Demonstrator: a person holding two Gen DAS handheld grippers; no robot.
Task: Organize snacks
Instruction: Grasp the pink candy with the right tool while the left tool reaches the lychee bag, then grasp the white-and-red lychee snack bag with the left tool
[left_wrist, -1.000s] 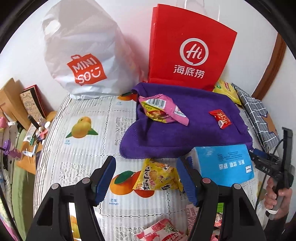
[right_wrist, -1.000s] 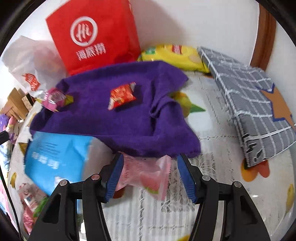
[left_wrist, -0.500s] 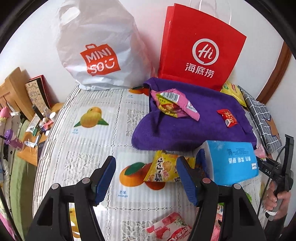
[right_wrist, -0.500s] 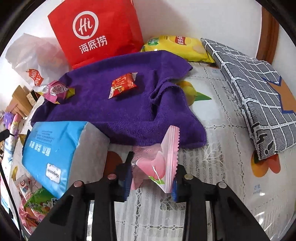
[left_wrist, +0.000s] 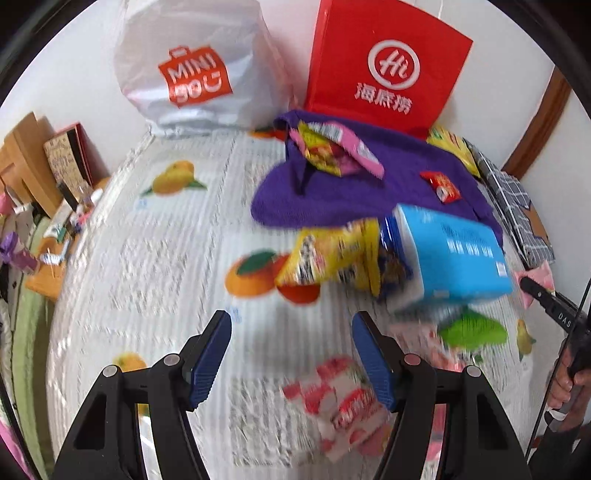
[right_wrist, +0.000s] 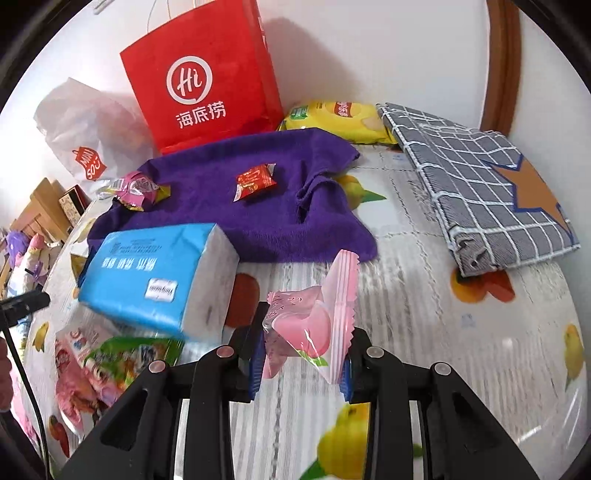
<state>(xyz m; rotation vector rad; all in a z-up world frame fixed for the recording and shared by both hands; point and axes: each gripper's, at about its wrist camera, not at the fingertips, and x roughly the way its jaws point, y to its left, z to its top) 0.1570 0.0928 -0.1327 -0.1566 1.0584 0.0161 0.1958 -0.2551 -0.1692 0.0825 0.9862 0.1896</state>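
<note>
Since a second ago your right gripper has closed on the pink candy packet and lifted it, and your left gripper has drawn back from the yellow snack bag.

Take the purple towel as the landmark. Behind it stands the red paper bag; touching its near edge lies the blue tissue pack; on it rest the pink-and-yellow snack and the small red packet.

Your right fingers pinch the pink packet, raised just in front of the towel. Your left fingers stand wide and empty, near the towel's front-left.

You appear to be mid-carry; next, I judge, set the packet onto the towel beside the red one.
</note>
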